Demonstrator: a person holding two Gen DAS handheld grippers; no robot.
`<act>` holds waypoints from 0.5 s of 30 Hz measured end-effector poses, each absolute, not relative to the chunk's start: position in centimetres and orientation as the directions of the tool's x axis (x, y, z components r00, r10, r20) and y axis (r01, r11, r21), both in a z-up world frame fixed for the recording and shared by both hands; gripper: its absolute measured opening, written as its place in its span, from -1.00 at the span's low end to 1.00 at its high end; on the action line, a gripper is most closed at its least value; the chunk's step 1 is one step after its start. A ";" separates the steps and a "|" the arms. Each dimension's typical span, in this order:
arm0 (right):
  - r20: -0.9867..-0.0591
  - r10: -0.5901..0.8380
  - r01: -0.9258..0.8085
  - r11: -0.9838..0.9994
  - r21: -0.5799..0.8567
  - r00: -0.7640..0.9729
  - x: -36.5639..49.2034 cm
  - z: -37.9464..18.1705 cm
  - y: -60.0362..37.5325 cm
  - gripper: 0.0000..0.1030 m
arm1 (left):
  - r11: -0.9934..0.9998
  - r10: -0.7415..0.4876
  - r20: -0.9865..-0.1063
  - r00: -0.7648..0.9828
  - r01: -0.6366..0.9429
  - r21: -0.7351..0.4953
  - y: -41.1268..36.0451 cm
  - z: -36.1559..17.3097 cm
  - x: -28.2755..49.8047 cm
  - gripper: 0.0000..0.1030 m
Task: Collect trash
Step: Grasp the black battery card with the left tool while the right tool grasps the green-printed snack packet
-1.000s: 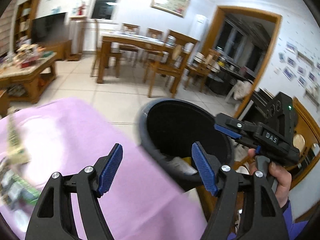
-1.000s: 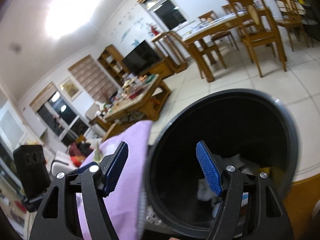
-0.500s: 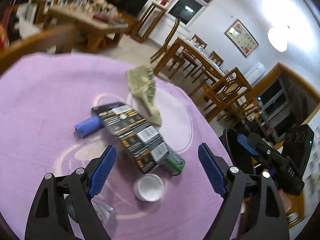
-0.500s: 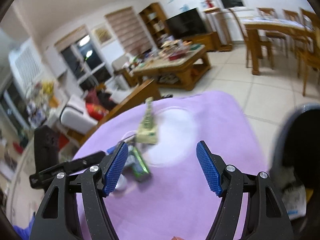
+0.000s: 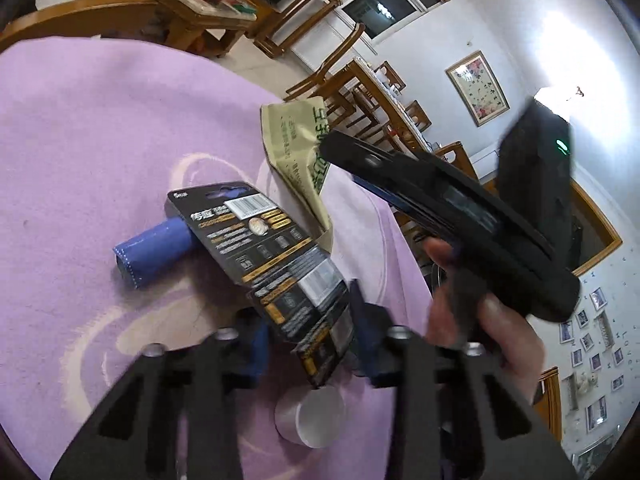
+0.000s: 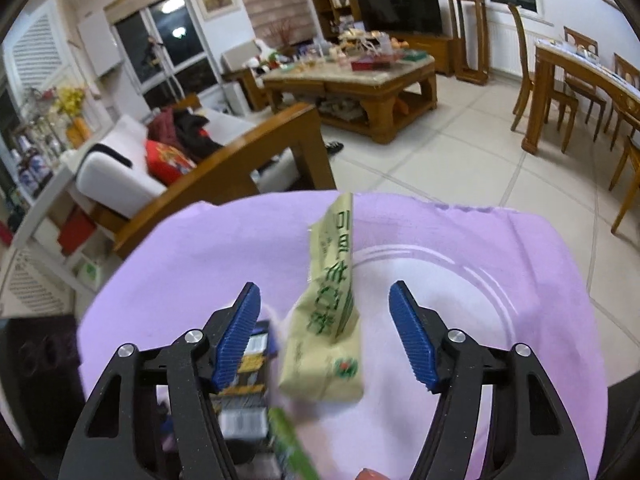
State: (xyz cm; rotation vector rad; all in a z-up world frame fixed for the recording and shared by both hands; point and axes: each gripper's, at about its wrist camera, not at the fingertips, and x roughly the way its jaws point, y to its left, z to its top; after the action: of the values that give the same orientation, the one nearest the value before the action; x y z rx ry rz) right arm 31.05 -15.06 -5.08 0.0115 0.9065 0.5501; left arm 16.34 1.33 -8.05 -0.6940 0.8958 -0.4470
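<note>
A black battery package (image 5: 276, 264) with gold print and a barcode label lies on the purple cloth (image 5: 80, 152) that covers the counter, and its near end sits between the blue pads of the left hand-held gripper (image 5: 308, 344). The jaws have narrowed around that end, though the blur there makes it hard to say whether the pads actually press the card. A blue roll (image 5: 152, 248) lies partly under the package's far end, and a small white cup (image 5: 310, 416) stands on the cloth just below the gripper. A beige paper packet (image 5: 298, 156) with green lettering lies just beyond the package, its lower edge tucked against it. In the right wrist view the same packet (image 6: 328, 320) lies between the wide-spread jaws of the right hand-held gripper (image 6: 324, 340), which touches nothing; the pads are well apart from the packet on both sides. The black package (image 6: 244, 384) shows blurred behind the left-side finger, with a green strip (image 6: 292, 444) near the bottom edge. In the left wrist view the right hand (image 5: 484, 320) grips the black handle of its tool above the cloth's edge. Beyond the counter stand a wooden coffee table (image 6: 360, 80), a sofa (image 6: 120, 168) and dining chairs (image 6: 552, 80).
</note>
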 end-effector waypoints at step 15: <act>-0.720 0.477 -0.463 0.853 0.241 0.504 29.7 -5.3 -15.0 -0.39 | 0.751 -0.579 -0.519 0.628 0.164 -0.639 0.6 -5.4 14.7 -0.80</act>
State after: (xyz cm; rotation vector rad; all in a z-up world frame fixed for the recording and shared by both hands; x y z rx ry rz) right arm 29.72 -15.00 -5.35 0.0175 0.8753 0.5675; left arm 14.71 0.58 -5.42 -0.5849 0.7831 -0.4547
